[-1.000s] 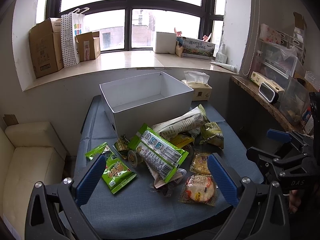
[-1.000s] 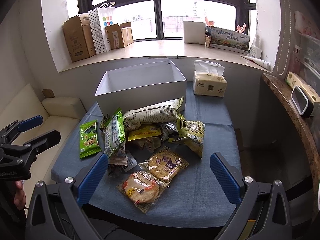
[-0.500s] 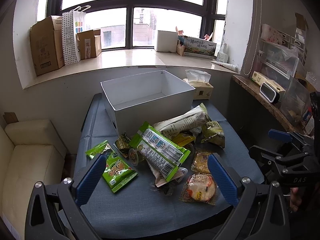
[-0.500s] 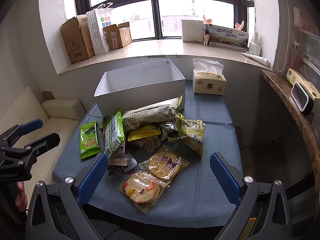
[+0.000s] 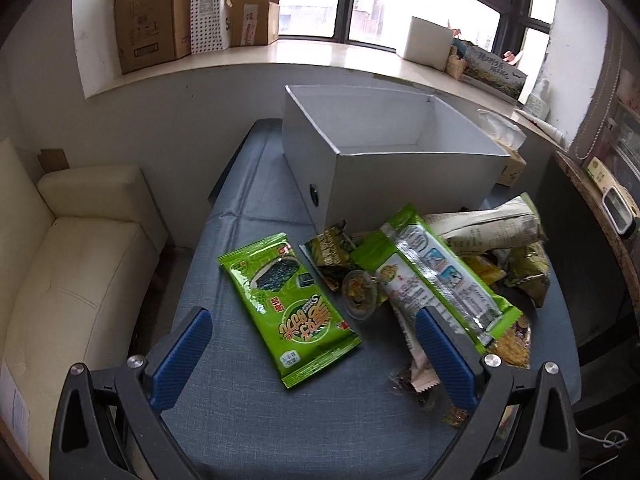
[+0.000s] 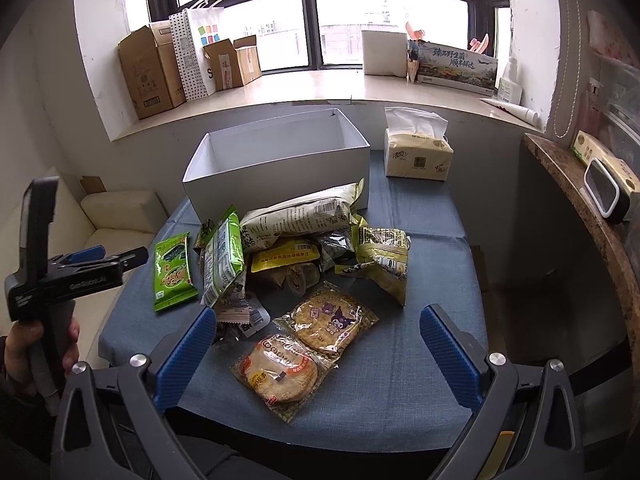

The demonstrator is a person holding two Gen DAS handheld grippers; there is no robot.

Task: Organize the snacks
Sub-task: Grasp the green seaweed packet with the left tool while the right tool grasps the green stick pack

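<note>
A heap of snack packets lies on the blue table [image 5: 256,408] in front of an empty white box [image 5: 404,184], which also shows in the right wrist view [image 6: 280,176]. A green seaweed packet [image 5: 288,312] lies flat at the left of the heap, also in the right wrist view [image 6: 173,270]. My left gripper [image 5: 312,336] is open, low over the seaweed packet, its fingers either side of it. My right gripper [image 6: 316,336] is open and empty above two round cracker packets [image 6: 308,348]. The left gripper also shows side-on in the right wrist view [image 6: 120,258].
A long green-and-white packet [image 5: 436,284], a pale bag [image 6: 296,220] and a yellow-green bag [image 6: 384,260] lie in the heap. A tissue pack [image 6: 416,156] stands right of the box. A cream sofa [image 5: 72,264] is left of the table. Cardboard boxes [image 6: 152,72] line the windowsill.
My left gripper has moved forward, left and down toward the green seaweed packet, which now lies between its fingers. The right gripper has barely moved.
</note>
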